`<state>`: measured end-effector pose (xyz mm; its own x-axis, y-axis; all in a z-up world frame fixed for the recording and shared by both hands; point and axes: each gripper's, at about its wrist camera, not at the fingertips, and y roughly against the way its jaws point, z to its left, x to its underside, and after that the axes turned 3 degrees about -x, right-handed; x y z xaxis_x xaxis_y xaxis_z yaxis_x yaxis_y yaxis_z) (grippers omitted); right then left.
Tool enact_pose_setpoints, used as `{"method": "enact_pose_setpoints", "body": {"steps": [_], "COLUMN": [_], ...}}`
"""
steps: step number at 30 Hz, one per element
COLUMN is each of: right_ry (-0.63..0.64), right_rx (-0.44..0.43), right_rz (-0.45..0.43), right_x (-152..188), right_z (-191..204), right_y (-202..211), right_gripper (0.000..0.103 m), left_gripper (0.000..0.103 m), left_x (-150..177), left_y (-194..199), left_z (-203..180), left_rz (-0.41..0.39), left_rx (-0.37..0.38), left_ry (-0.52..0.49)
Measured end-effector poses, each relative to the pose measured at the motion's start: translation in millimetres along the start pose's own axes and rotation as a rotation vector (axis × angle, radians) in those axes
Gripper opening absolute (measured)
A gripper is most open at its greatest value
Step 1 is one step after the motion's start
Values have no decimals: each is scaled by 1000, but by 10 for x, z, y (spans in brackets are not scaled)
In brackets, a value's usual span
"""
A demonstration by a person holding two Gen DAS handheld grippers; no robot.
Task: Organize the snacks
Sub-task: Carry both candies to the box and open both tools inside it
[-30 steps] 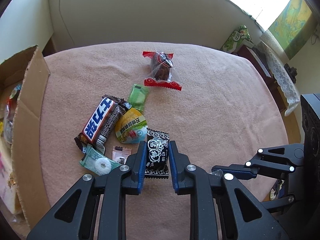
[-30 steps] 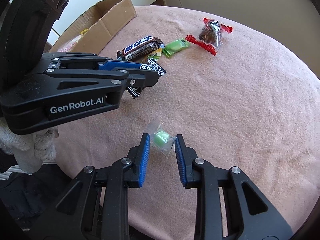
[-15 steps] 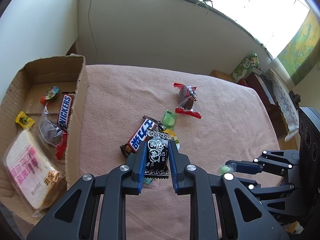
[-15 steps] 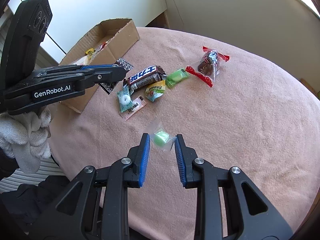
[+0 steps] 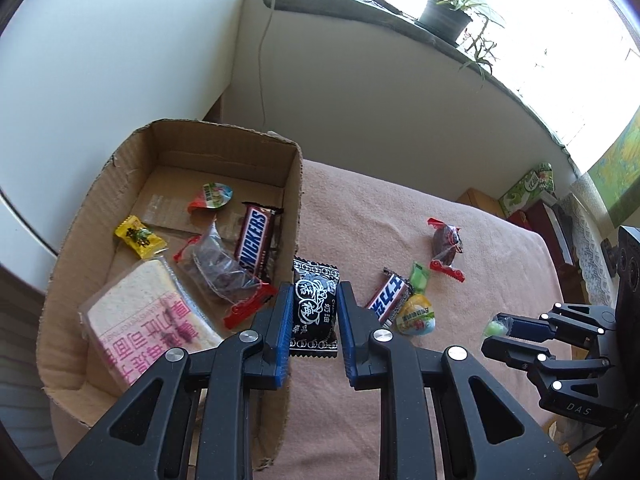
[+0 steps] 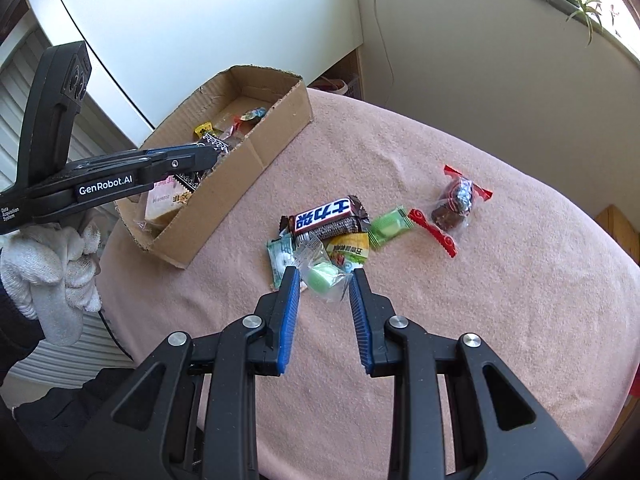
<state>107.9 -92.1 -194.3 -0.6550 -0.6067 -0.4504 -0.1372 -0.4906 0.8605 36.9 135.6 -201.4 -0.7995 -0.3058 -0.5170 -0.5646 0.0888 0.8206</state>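
My left gripper [image 5: 313, 294] is shut on a black candy packet with white print [image 5: 314, 306], held in the air over the near right wall of a cardboard box [image 5: 294, 184]. In the right wrist view that gripper [image 6: 214, 152] hangs above the box [image 6: 280, 120]. My right gripper [image 6: 325, 276] is shut on a green candy in a clear wrapper [image 6: 323, 274], raised above a pile of snacks on the pink cloth [image 6: 440, 320]. The pile holds a brown chocolate bar [image 6: 326, 218], a yellow-green packet [image 6: 348, 246] and a green sachet [image 6: 388, 226].
Inside the box lie a Snickers bar [image 5: 256, 238], a wrapped sandwich [image 5: 148, 320], a yellow candy [image 5: 138, 236] and a dark snack bag [image 5: 218, 272]. A red-edged clear packet [image 6: 456, 204] sits apart on the cloth. A gloved hand [image 6: 56, 264] holds the left gripper. Walls and a windowsill stand behind.
My left gripper has carried the black packet up and leftward from the pile to the box. My right gripper has risen off the cloth with the green candy.
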Motion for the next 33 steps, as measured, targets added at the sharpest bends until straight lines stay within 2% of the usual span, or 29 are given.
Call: {"method": "enact_pose_setpoints", "body": {"steps": [14,33], "right_ry": [115,155], "right_rx": [-31,-38], "right_rz": [-13,28], "right_x": [-680,-1247], "right_z": [432,832], "right_y": [-312,-892], "right_gripper": [27,27], "left_gripper": [20,20], "left_x": [40,75], "left_y": [158,228], "left_z": [627,905], "left_rz": [-34,-34], "left_rx": [-80,-112], "left_ry": [120,168]}}
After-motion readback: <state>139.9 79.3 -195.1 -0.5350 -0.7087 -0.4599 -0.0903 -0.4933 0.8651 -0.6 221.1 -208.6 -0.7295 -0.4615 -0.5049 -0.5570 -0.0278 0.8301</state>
